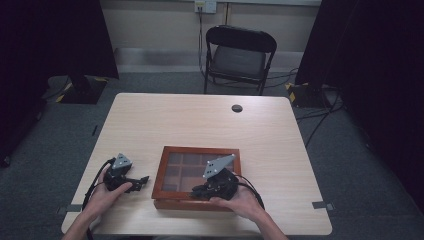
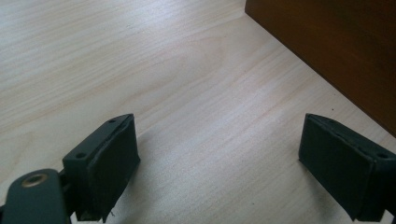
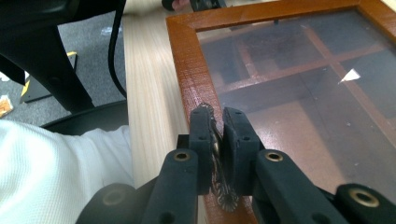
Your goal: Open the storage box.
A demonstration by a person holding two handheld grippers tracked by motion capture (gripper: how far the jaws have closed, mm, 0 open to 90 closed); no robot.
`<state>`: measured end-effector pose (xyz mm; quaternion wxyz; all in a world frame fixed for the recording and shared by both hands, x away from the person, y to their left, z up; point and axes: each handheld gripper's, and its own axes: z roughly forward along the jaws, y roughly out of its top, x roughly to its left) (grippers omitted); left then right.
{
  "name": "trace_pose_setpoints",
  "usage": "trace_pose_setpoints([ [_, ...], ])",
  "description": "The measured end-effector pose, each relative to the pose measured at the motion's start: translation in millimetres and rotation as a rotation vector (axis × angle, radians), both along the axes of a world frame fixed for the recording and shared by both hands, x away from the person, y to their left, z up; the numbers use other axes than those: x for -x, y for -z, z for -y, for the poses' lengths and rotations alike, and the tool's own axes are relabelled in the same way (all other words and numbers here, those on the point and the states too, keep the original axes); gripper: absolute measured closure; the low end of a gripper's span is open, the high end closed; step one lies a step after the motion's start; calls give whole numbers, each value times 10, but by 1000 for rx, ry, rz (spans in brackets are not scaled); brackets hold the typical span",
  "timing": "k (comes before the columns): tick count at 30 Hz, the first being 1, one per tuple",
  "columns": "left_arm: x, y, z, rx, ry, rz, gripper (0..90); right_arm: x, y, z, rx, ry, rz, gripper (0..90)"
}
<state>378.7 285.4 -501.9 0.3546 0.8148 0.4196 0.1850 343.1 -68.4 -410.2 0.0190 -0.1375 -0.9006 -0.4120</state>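
A brown wooden box [image 1: 196, 151] with a glass lid over several compartments lies near the table's front edge. My right gripper [image 1: 196, 190] is at the box's front rim. In the right gripper view it [image 3: 218, 122] is shut on a small brass clasp [image 3: 226, 198] on the lid frame [image 3: 187, 60]. To the left of the box, my left gripper [image 1: 143, 181] rests low over the table and points toward it. Its jaws [image 2: 219, 158] stand wide open with only bare tabletop between them, and the box's dark side wall [image 2: 336, 51] lies just ahead to the right.
The light wood table [image 1: 200, 120] has a dark cable hole [image 1: 237, 108] near its far edge. A black folding chair [image 1: 239, 55] stands behind the table. Cables run over the floor at the right. A white sleeve [image 3: 51, 172] sits close to the table's front edge.
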Motion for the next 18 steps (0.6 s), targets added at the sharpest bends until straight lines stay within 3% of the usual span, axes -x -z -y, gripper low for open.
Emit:
trace_pose_setpoints([
  [18, 0, 0, 0, 0, 0, 0, 111, -21, -165, 21, -27, 6, 26, 827],
])
